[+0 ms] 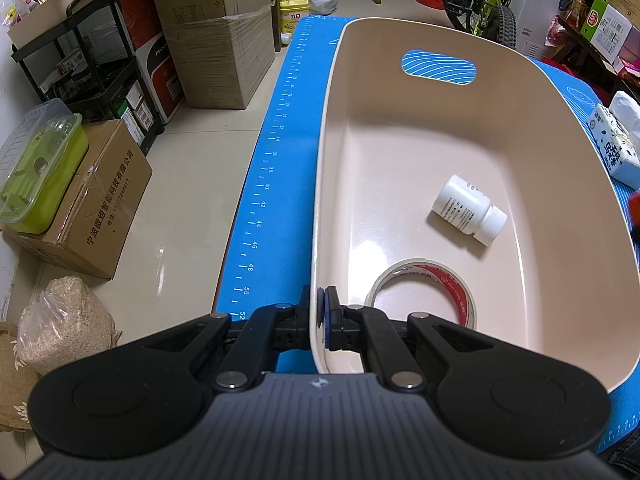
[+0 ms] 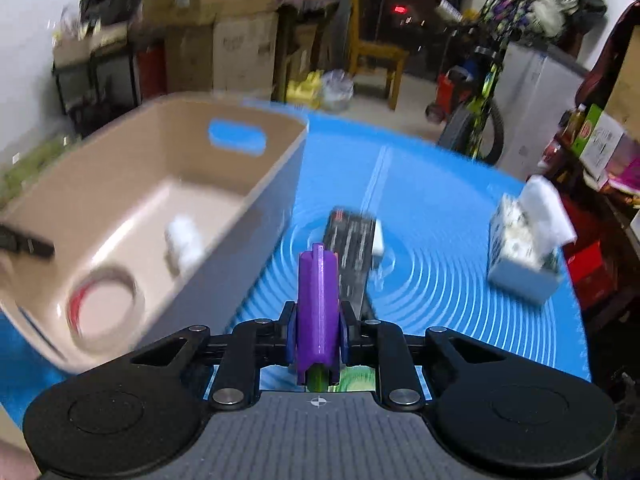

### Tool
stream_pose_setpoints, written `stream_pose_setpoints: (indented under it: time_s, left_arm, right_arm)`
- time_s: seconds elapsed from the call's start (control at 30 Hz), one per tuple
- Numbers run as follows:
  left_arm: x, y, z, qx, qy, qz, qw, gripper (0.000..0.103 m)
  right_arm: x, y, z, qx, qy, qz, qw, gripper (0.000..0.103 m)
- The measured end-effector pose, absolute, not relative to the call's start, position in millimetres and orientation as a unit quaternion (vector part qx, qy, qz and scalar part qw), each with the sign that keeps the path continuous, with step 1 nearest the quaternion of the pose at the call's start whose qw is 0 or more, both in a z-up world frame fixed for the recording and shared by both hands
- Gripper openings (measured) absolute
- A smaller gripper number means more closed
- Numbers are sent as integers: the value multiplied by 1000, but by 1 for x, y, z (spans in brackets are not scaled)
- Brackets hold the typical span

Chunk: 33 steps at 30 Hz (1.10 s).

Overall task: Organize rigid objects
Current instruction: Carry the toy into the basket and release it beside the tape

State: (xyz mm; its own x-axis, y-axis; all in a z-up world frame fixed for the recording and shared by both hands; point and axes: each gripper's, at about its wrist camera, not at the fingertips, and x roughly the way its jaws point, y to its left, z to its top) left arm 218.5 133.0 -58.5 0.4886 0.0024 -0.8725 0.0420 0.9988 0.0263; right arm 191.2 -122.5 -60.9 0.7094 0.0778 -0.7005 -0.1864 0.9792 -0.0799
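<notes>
My left tongs [image 1: 320, 312] clamp the beige bin's [image 1: 560, 128] rim; my right tongs [image 2: 318, 340] grip a purple toy [image 2: 318, 300].

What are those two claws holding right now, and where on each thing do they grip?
The left gripper is clamped on the near rim of the beige bin. The right gripper pinches a purple plastic piece across its lower sides, near its base.

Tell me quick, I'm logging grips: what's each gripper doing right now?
Left gripper: closed on the beige bin's rim.
Right gripper: closed on a purple plastic piece.
</notes>
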Motion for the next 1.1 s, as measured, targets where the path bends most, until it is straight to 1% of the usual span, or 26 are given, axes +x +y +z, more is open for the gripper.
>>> stream_pose_setpoints:
  time_s: [0.23, 0.47, 0.6, 0.87, 1.1]
  left_arm:
    - [219, 133, -59, 23, 505, -11, 862, 6]
    - [218, 133, -59, 24, 505, -12, 863, 6]
    - [218, 133, -59, 24, 505, -12, 863, 6]
    - [218, 133, -59, 25, 505, -13, 863, 6]
    - [218, 133, -59, 25, 505, -13, 863, 6]
  right_arm:
    - [205, -92, -24, -70, 320, 96, 940, 30]
    - [227, -48, -19, -80, 313, 140, 936, 30]
    - [239, -23, -25, -84, 332, 160, 926, 30]
    - [251, 12, -56, -110, 389, 187, 895, 30]
    - [257, 27, -84, -131, 458, 195, 857, 30]
